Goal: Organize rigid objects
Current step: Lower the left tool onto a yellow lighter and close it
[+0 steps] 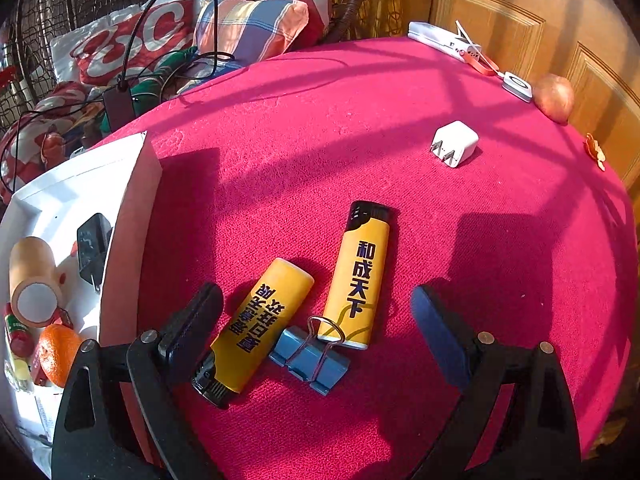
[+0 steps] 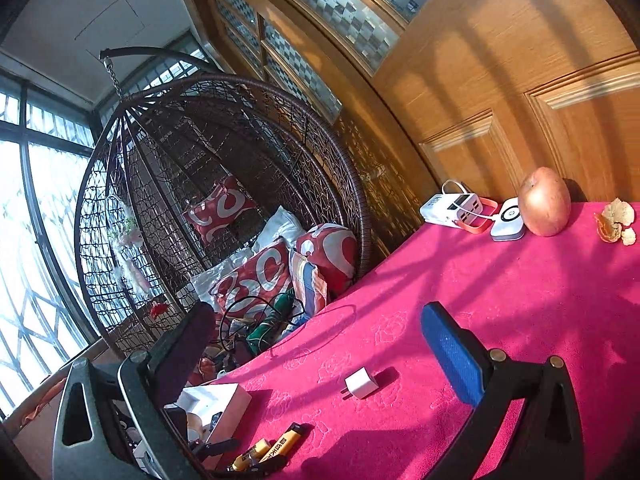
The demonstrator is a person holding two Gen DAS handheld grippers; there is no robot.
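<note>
Two yellow lighters lie on the red tablecloth: the left lighter (image 1: 256,328) slanted, the right lighter (image 1: 358,274) nearly upright. A blue binder clip (image 1: 310,360) lies between their near ends. My left gripper (image 1: 316,320) is open and hovers just above them, with both lighters and the clip between its fingers. A white charger plug (image 1: 456,143) lies farther back. My right gripper (image 2: 316,344) is open and empty, held above the table; the plug (image 2: 362,383) and the lighters (image 2: 268,450) show below it.
A white box (image 1: 124,216) at the left holds a black adapter (image 1: 93,244), a wooden cylinder (image 1: 32,280), an orange (image 1: 58,352) and small bottles. At the far edge are a white power bank (image 2: 452,204), a small white device (image 2: 509,220), an apple (image 2: 545,202) and orange peel (image 2: 616,220). A hanging wicker chair (image 2: 224,184) stands behind.
</note>
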